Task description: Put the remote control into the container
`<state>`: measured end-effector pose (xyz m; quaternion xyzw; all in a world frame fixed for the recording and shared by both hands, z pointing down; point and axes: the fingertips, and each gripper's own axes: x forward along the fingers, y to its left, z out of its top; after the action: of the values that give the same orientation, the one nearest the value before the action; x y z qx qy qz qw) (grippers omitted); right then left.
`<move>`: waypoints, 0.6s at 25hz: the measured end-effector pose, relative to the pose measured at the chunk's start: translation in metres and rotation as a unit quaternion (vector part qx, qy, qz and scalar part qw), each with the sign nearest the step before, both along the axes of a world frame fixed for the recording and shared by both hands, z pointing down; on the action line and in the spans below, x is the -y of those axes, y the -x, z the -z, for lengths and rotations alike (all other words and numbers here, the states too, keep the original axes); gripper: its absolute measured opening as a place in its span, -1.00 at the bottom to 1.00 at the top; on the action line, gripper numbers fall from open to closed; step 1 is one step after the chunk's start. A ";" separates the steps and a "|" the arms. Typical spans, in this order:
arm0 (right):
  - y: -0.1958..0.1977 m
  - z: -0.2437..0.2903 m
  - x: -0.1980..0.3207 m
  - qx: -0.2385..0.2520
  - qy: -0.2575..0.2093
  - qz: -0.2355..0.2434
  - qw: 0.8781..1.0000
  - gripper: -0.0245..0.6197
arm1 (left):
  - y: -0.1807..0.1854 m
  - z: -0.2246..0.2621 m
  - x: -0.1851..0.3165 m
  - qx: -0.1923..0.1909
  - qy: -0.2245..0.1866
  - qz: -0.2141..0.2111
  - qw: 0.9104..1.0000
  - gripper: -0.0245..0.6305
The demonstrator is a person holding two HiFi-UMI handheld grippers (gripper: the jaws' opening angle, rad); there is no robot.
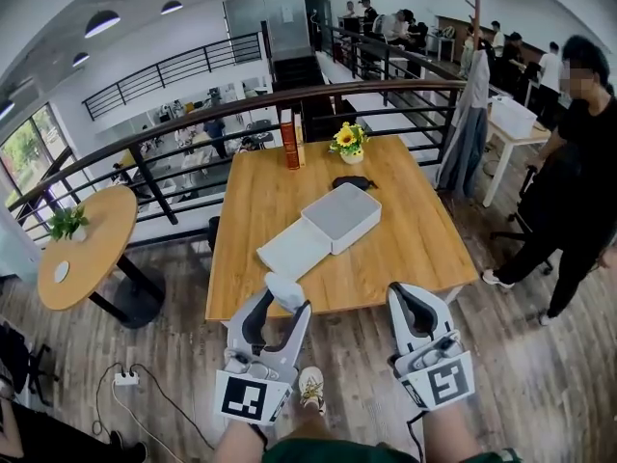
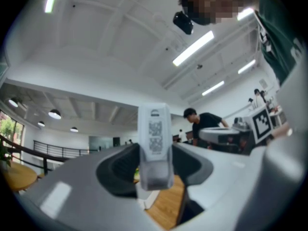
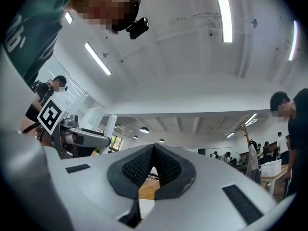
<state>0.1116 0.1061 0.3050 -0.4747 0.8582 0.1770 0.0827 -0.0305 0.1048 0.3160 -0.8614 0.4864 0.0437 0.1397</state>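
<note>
While the left hand-held gripper (image 1: 285, 299) clamps the remote control (image 2: 155, 138), the right hand-held gripper (image 3: 154, 148) sits closed

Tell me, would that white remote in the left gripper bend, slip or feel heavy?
Probably stiff: the remote stands straight between the left gripper's jaws without sagging. Likely light, since a pinch on one end holds it. Its smooth shell could slip, though the dark pads look grippy.
</note>
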 end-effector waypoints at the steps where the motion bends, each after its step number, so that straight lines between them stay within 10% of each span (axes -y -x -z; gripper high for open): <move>1: 0.001 -0.003 0.003 -0.001 0.003 -0.001 1.000 -0.87 | 0.001 -0.002 0.002 0.000 -0.001 -0.005 1.000 -0.27; 15: 0.015 -0.017 0.062 -0.005 0.030 0.008 0.999 -0.87 | 0.012 -0.010 0.062 -0.007 0.011 -0.015 1.000 -0.27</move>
<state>0.0963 0.0443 0.3223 -0.4690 0.8675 0.1524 0.0655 -0.0422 0.0429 0.3262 -0.8697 0.4751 0.0463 0.1256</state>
